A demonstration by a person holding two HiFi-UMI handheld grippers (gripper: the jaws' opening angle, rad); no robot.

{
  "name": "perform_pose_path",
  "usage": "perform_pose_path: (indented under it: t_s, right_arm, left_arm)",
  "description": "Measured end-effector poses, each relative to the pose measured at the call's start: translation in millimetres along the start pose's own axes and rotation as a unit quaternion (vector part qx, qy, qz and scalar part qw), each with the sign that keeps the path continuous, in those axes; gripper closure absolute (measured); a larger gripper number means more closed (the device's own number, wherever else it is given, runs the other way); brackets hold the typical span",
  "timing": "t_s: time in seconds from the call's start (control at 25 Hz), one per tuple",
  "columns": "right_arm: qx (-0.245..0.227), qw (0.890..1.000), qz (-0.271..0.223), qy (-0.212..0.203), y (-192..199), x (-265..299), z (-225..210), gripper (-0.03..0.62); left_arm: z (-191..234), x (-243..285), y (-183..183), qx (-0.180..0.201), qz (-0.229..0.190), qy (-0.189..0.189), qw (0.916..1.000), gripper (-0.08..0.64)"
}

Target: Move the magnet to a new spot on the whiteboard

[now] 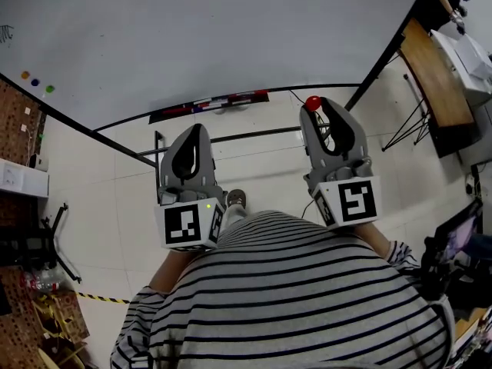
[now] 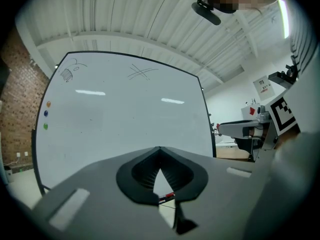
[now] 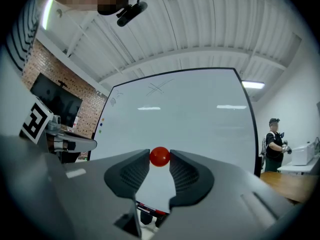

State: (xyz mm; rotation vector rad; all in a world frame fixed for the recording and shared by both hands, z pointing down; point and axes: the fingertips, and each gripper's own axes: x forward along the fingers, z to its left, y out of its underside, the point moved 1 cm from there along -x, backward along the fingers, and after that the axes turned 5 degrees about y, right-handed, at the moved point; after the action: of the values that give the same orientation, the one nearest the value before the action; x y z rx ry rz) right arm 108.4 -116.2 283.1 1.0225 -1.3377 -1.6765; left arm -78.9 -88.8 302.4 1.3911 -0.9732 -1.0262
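A round red magnet (image 3: 160,156) sits pinched between the tips of my right gripper (image 3: 160,158), which is shut on it; in the head view the red magnet (image 1: 313,102) shows at the tip of the right gripper (image 1: 314,106), held off the whiteboard (image 1: 207,37). The whiteboard (image 3: 185,114) fills the view ahead. My left gripper (image 1: 197,129) is held beside it, its jaws shut tip to tip with nothing between them (image 2: 160,150). Three small coloured magnets (image 1: 35,82) stick near the board's left edge.
A marker tray with pens (image 1: 211,104) runs under the board's lower edge. A brick wall (image 1: 15,121) stands at the left. At the right are a wooden table (image 1: 434,83) and a person (image 3: 274,144). White floor tiles (image 1: 115,221) lie below.
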Motion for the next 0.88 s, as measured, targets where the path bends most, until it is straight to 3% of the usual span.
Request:
perform_pose_path:
  t_s: [0.44,0.68,0.88]
  right_arm:
    - [0.003,1.0,-0.004,0.008,-1.6,-5.0,-4.6,0.468]
    - [0.005,1.0,0.001,0.008,1.5,0.1,-3.4,0.468]
    - [0.004,1.0,-0.008,0.01,-2.5,38.6,-3.4,0.468]
  left_arm:
    - [-5.8,-7.2,-9.7,0.041,-0.014,0.002,0.999,0.545]
    - [4.2,-6.4,-4.4,0.028,-0.009,-0.008,0.9995,0.545]
    - [31.8,15.3,0.9,0.017,0.0,-0.003,0.9999,0.545]
